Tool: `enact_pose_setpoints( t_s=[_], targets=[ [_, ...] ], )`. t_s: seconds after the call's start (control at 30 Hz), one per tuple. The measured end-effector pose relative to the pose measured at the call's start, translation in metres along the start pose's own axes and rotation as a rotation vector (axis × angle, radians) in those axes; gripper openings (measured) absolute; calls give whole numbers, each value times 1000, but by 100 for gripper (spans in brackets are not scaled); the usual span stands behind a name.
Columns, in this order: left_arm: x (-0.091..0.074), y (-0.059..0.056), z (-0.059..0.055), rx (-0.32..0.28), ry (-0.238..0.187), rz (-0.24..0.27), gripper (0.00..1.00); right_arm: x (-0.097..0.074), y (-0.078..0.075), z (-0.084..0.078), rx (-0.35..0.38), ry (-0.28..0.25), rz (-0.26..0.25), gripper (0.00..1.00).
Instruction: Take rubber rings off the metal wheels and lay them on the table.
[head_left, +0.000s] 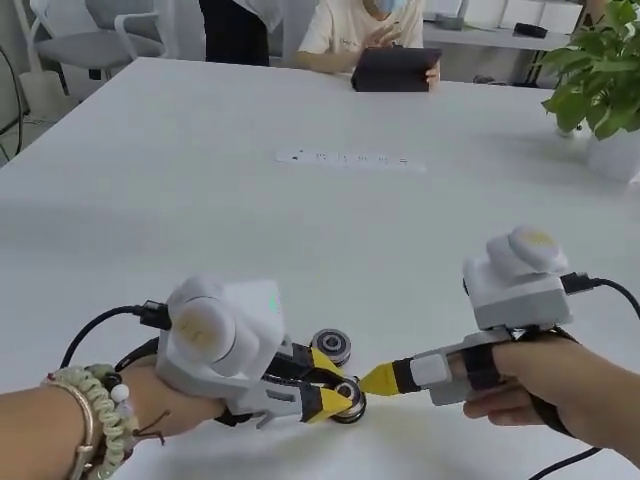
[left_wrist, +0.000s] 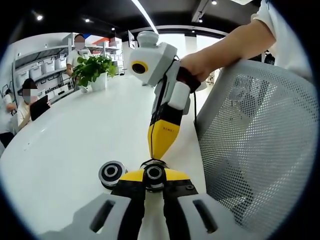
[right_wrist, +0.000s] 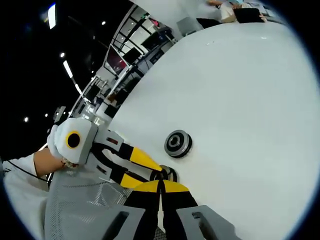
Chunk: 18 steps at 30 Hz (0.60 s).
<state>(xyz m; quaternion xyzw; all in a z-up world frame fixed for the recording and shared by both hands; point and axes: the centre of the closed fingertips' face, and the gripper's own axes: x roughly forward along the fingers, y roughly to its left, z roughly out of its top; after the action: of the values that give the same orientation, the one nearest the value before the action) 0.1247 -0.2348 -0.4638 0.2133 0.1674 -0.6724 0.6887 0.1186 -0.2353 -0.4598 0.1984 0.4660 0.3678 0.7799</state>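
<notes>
Metal wheels, two of them, lie on the white surface (head_left: 300, 230) close in front of you. Your left hand-held gripper (head_left: 333, 392) is clamped on the near wheel (left_wrist: 153, 174), one yellow jaw on each side, hub facing up. Your right hand-held gripper (head_left: 370, 380) has its jaws pressed together into a single point with nothing visible between them. In the head view its long axis runs from 3 o'clock toward 9 o'clock.

From that point the near wheel sits at 9 o'clock, touching or nearly so. In the left gripper view the tip meets the dark rubber ring (left_wrist: 148, 164) at the rim's far edge. This is probably the start of prying the ring off (the right side is the free one to do it). The left jaws cover two sides of the rim, so the exposed arc is the likely way in.

The spare wheel (head_left: 331, 345) lies at 12 o'clock from the clamped one, just beside it and not touching. It could get nudged. A potted plant (head_left: 600, 85) and a tablet (head_left: 393, 70) stand well apart.
</notes>
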Motion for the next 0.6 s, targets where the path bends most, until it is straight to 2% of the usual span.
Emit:
enact_pose_setpoints(
  t_s=[0.6],
  targets=[
    [0, 0, 0, -8, 6, 2, 7, 0, 6, 1, 11, -5, 34, 0]
  ],
)
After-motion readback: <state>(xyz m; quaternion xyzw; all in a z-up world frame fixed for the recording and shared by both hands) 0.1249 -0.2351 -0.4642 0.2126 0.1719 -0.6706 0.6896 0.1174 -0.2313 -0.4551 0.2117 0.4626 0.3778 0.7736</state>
